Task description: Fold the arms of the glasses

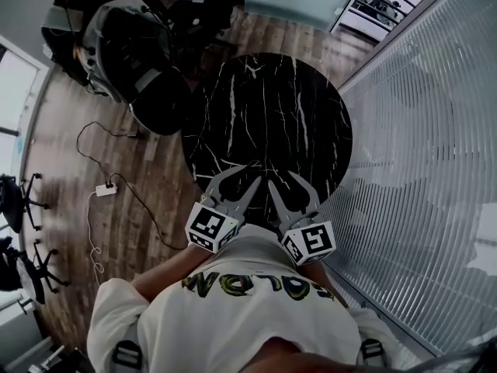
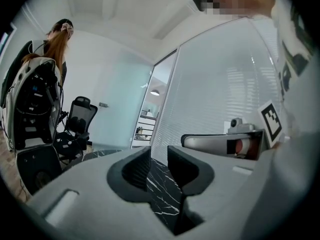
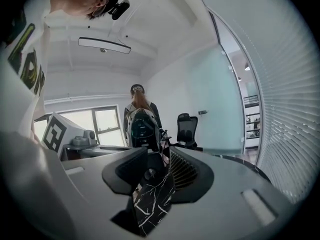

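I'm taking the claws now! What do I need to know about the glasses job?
Left claw: open, empty, above the black marble table's near edge.
Right claw: open, empty, beside it.
Glasses: in no view, so folded or not cannot be told.
Left: find the glasses, check their arms.

Table (image 1: 268, 115): near edge hidden behind left gripper (image 1: 248, 174), right gripper (image 1: 281, 180) and person's shirt (image 1: 248, 286). Person at back (image 3: 136, 96): lower body hidden behind bulky gear (image 3: 142, 129). Office chairs (image 1: 14, 200) cut by left edge. Shelf contents (image 1: 380, 2) behind glass too small to tell.
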### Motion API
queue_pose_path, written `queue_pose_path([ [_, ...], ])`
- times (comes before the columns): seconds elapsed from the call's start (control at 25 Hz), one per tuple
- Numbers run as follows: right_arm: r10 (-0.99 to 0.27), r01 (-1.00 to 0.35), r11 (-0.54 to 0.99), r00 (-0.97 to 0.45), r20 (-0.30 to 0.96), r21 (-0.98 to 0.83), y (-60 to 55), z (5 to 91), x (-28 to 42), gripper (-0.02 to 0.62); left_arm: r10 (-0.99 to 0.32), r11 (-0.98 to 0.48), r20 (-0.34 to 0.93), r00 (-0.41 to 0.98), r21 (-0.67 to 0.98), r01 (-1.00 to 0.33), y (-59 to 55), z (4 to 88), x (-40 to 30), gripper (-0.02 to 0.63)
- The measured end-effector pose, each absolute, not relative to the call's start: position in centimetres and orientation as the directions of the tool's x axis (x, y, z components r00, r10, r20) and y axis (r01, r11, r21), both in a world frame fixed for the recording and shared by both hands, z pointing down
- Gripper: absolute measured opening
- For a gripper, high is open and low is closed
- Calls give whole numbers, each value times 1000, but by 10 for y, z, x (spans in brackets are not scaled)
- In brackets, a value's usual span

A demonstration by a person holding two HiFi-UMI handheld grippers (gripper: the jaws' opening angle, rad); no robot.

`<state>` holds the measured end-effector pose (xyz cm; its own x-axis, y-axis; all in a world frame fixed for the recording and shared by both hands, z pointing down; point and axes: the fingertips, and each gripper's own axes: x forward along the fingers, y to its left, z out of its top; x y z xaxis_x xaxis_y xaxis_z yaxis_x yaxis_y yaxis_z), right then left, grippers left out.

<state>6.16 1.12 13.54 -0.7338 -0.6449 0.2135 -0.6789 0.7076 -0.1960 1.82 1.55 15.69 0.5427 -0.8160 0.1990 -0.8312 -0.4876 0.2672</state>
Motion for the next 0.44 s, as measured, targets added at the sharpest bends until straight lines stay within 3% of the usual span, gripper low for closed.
queue_pose_path([
  [0.44,-649,-683,711,-730,215,-170,21,137,61,132,-817,-493,182,547,271,-827,21,157,19,104],
])
